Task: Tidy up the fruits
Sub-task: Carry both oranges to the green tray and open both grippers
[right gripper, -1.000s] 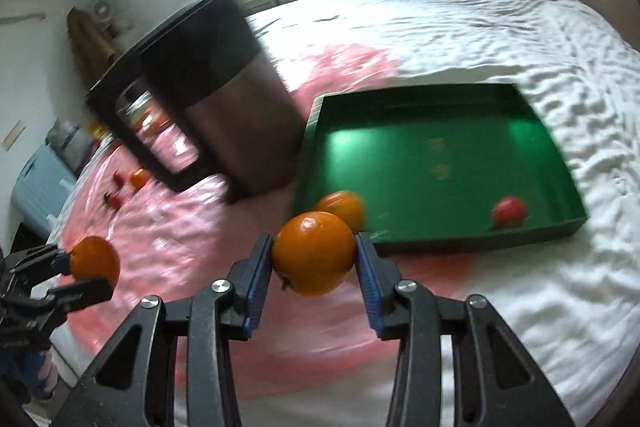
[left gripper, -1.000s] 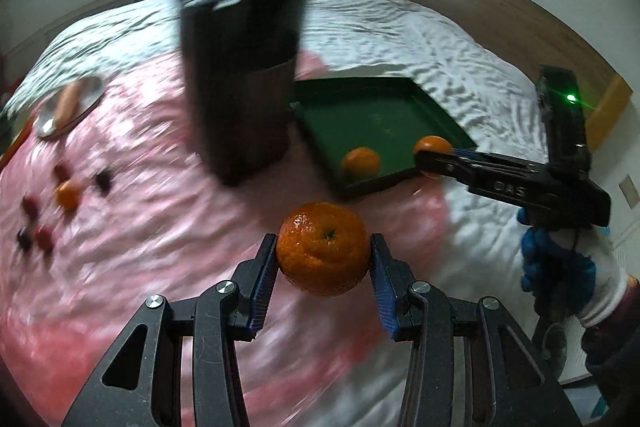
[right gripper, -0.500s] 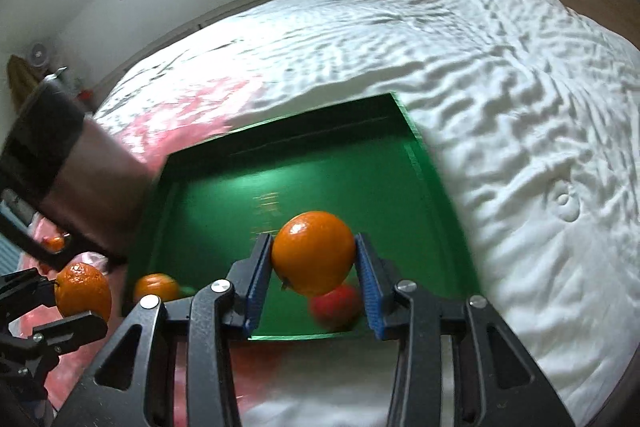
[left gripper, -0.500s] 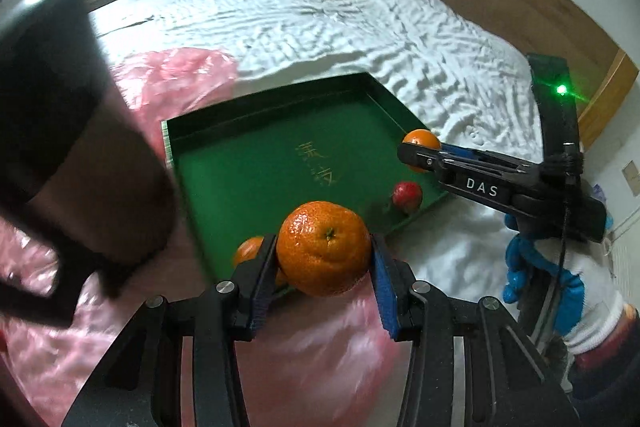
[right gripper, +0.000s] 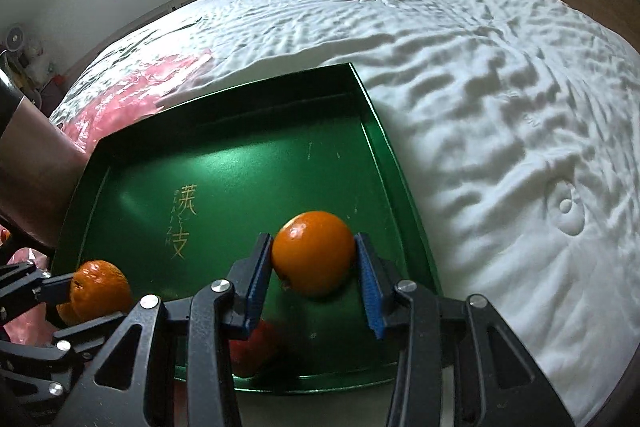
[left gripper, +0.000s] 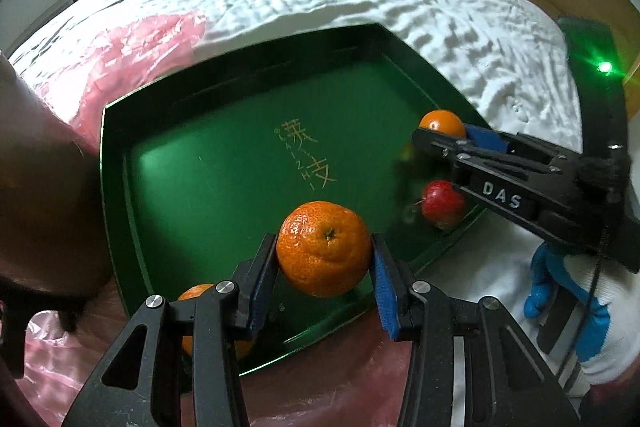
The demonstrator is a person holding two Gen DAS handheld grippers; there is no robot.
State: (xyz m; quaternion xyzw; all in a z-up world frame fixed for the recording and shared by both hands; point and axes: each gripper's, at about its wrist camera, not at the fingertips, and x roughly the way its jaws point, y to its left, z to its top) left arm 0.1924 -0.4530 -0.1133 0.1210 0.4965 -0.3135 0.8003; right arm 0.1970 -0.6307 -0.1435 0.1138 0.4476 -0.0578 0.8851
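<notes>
Now the green tray (left gripper: 120, 187) lies directly beneath both claws, on the bed (right gripper: 480, 67). The left claw (left gripper: 324, 259) is clamped on a dimpled mandarin (left gripper: 324, 247) above the tray's near edge; the right claw (right gripper: 314, 267) is clamped on a smooth orange (right gripper: 314, 253) over its right side. Counted: two held fruits, plus one loose mandarin (left gripper: 192, 297) and one red fruit (left gripper: 440, 203) in the tray.
</notes>
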